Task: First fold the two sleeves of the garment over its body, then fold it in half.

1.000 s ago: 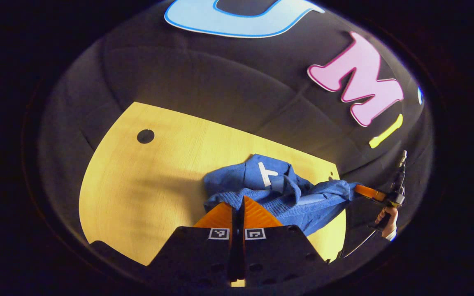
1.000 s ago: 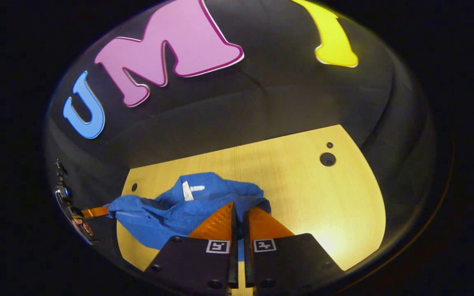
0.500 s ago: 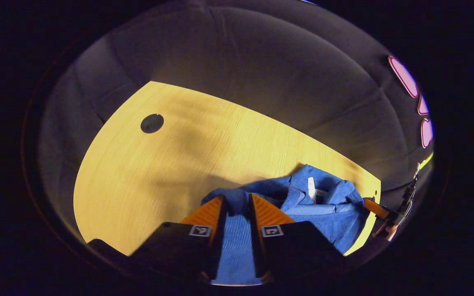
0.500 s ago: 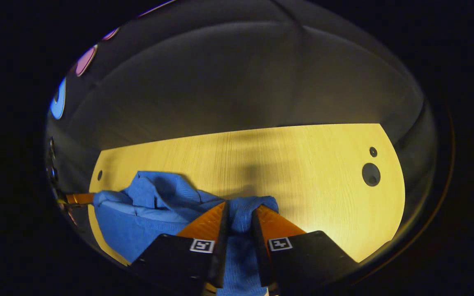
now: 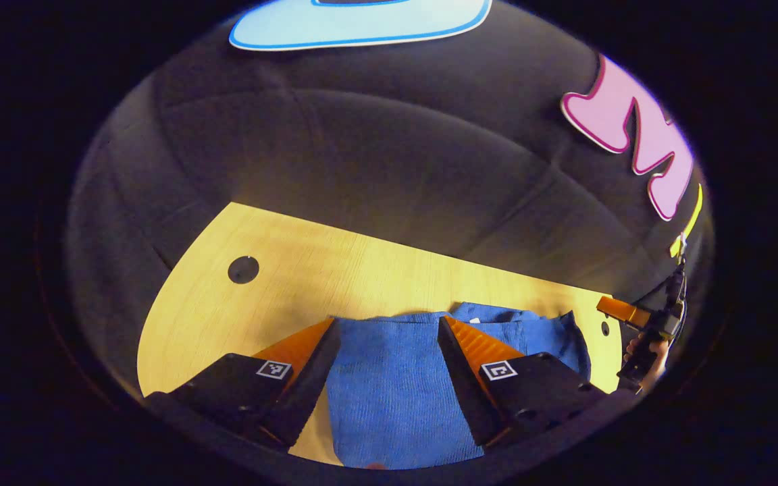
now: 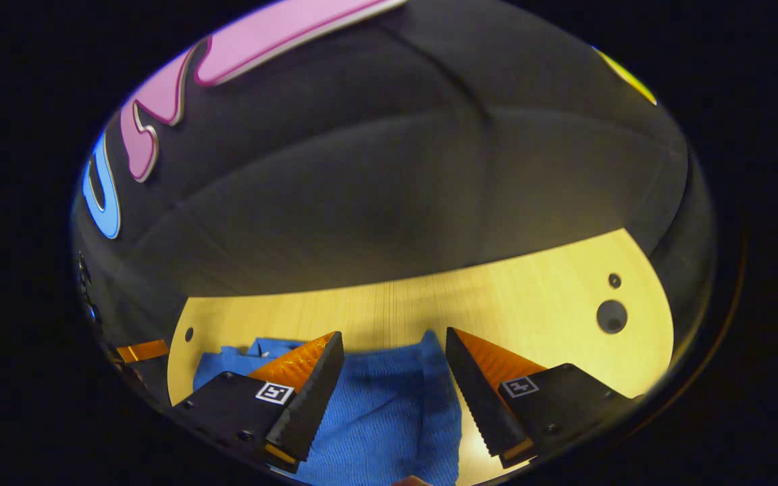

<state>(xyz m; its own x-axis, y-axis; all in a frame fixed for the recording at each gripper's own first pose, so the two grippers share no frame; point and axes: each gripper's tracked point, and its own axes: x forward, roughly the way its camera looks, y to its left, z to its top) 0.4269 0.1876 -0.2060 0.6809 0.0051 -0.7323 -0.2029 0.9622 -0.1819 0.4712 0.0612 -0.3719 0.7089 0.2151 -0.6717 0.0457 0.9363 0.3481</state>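
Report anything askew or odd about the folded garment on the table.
The blue knit garment lies folded on the light wooden table, but its far end is bunched and rumpled, not flat. Nothing spilled or damaged.

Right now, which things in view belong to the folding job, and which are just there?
Part of the job:
- blue garment, flat on the table
- left gripper, open above it
- right gripper, open above it

Just there:
- wooden table
- round hole in the table

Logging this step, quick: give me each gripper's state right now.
Left gripper: open, holding nothing, blue garment lying between its fingers.
Right gripper: open, holding nothing, over the same garment on the table.
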